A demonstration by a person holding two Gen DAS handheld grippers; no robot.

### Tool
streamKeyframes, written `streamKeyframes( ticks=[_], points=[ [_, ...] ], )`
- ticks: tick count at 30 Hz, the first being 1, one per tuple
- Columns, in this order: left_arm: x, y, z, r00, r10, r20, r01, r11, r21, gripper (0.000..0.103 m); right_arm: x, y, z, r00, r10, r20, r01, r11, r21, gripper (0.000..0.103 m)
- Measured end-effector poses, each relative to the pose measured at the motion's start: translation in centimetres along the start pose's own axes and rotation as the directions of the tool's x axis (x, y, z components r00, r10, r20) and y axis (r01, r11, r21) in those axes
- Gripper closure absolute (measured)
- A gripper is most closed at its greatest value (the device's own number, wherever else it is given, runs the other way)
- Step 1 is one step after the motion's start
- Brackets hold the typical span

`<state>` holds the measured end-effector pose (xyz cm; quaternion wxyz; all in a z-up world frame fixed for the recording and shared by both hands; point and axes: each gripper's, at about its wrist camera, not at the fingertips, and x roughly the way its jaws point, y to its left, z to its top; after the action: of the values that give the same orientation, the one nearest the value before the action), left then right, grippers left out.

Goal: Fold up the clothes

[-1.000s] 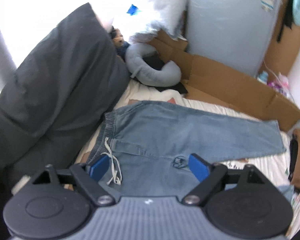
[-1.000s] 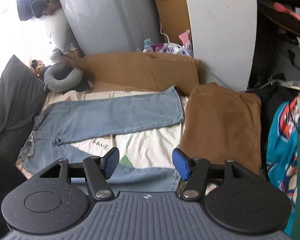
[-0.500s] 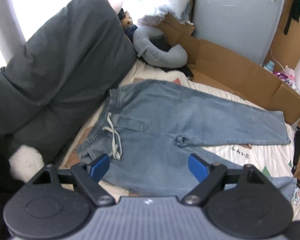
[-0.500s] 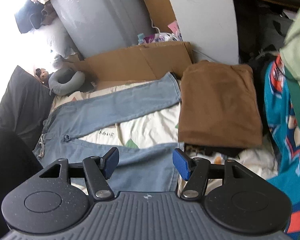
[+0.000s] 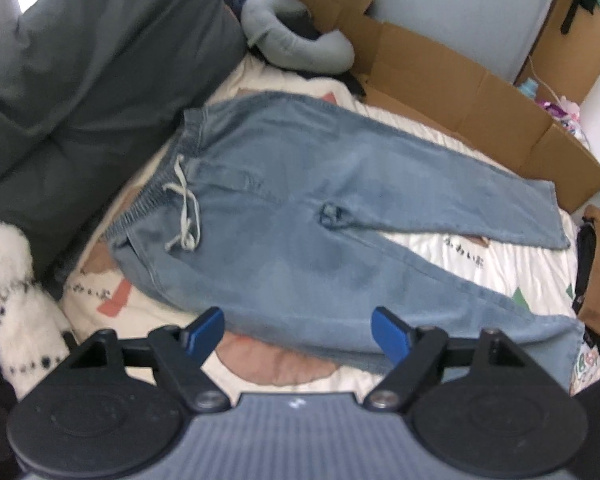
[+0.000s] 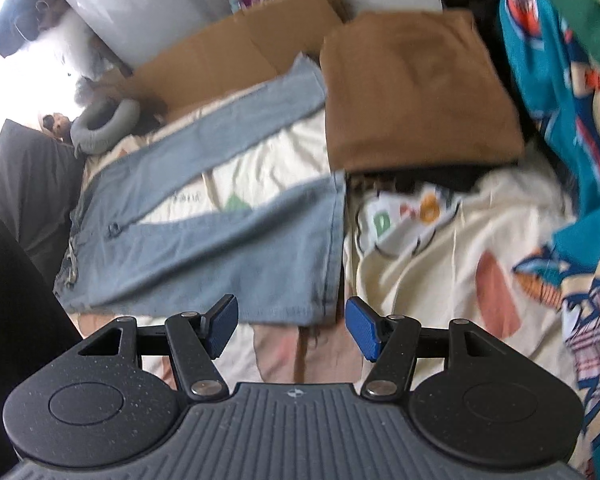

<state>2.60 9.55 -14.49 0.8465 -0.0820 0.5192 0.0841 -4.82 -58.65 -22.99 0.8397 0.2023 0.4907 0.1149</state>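
Lying flat, jeans (image 5: 300,208) just beyond both tongs, untouched.

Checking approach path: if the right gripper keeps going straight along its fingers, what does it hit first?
Most likely the hem corner of the near leg of the jeans, right ahead of the open right gripper. Nothing is between its fingers; depth is blurred, so the printed bedsheet beside it is possible.

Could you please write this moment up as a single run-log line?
stage: approach | jeans: flat on bed, legs apart | left claw: closing, nothing between | right claw: open over near leg hem
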Motion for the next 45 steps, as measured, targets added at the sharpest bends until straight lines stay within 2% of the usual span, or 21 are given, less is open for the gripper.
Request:
streamKeyframes(
  ticks=[6,11,18,23,28,34,40,43,45],
  points=[
    [2.8,0.4,-2.1,0.999,0.021,-0.032,-0.022,0.999,-0.03,0.02,4.2,-0.9,-2.0,0.997,0.057,-0.046,-0.054,0.997,0.052,0.038],
    [5.2,1.4,-3.7,0.998,0.038,-0.057,-0.042,0.996,-0.08,0.02,8.8,-1.7,-2.8,0.992,0.098,-0.083,-0.085,0.986,0.147,0.038],
    [8.0,2.7,-5.3,0.995,0.047,-0.092,-0.058,0.99,-0.126,0.02,14.2,-3.0,-3.6,0.988,0.107,-0.11,-0.077,0.965,0.251,0.038],
    [9.5,2.6,-6.2,0.993,0.036,-0.112,-0.051,0.99,-0.134,0.02,17.1,-4.4,-3.8,0.987,0.121,-0.109,-0.075,0.933,0.353,0.037],
    [11.1,2.2,-7.7,0.989,0.025,-0.147,-0.045,0.99,-0.134,0.02,19.7,-6.9,-5.0,0.973,0.216,-0.079,-0.139,0.827,0.545,0.037],
    [12.0,1.9,-8.8,0.984,0.021,-0.177,-0.045,0.99,-0.133,0.02,22.0,-7.3,-6.6,0.962,0.269,-0.048,-0.173,0.736,0.654,0.038],
    [12.3,1.6,-8.7,0.984,0.022,-0.174,-0.045,0.991,-0.13,0.02,22.2,-8.4,-7.5,0.962,0.258,0.095,-0.238,0.613,0.753,0.037],
    [12.3,1.2,-8.7,0.987,0.013,-0.163,-0.034,0.992,-0.123,0.02,21.0,-8.5,-7.3,0.954,0.25,0.166,-0.285,0.582,0.762,0.038],
    [12.6,1.1,-8.8,0.986,0.011,-0.164,-0.031,0.992,-0.122,0.02,20.3,-8.3,-7.1,0.944,0.26,0.202,-0.319,0.576,0.753,0.038]
  ],
)
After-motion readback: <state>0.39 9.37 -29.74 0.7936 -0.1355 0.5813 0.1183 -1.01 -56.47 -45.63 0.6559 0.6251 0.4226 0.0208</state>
